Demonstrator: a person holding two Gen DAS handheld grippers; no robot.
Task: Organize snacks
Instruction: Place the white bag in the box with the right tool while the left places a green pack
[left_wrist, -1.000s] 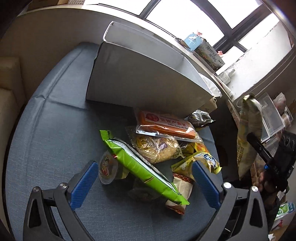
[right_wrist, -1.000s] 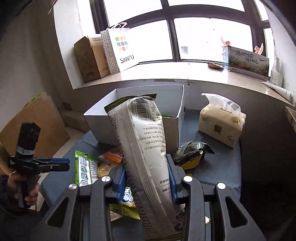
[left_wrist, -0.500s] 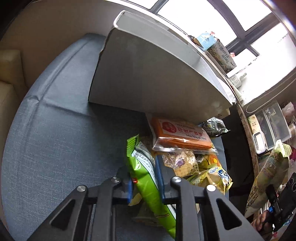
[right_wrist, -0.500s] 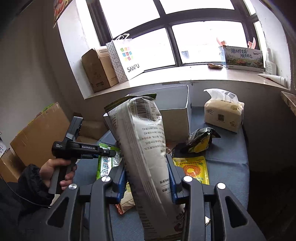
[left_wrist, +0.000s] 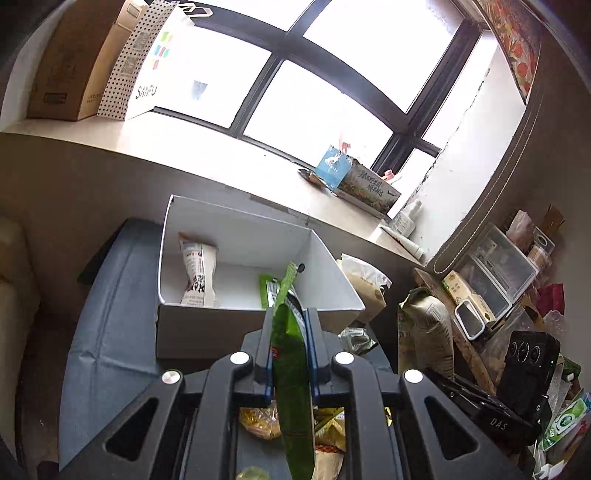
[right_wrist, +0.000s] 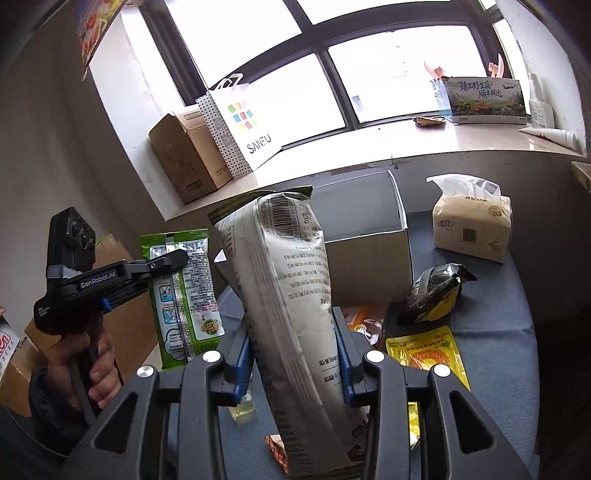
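1. On the far left of the sill stood a brown carton (right_wrist: 186, 155) with a dotted SANFU bag (right_wrist: 240, 125) beside it.
2. The left gripper (left_wrist: 289, 354) was clamped on a green snack packet (left_wrist: 291, 380), held edge-on just near of the white box (left_wrist: 240, 325).
3. Inside the box a pale wrapped snack (left_wrist: 197, 273) leaned at the left; a green packet lay at the right.
4. The right gripper (right_wrist: 295, 365) pinched a tall grey snack bag (right_wrist: 291, 295) upright, hiding much of the box behind it.
5. Right of it lay a yellow pouch (right_wrist: 424, 354) and a dark crumpled bag (right_wrist: 436, 288) on the blue cushion (right_wrist: 509, 332).
6. A tissue pack (right_wrist: 472, 225) stood far right.
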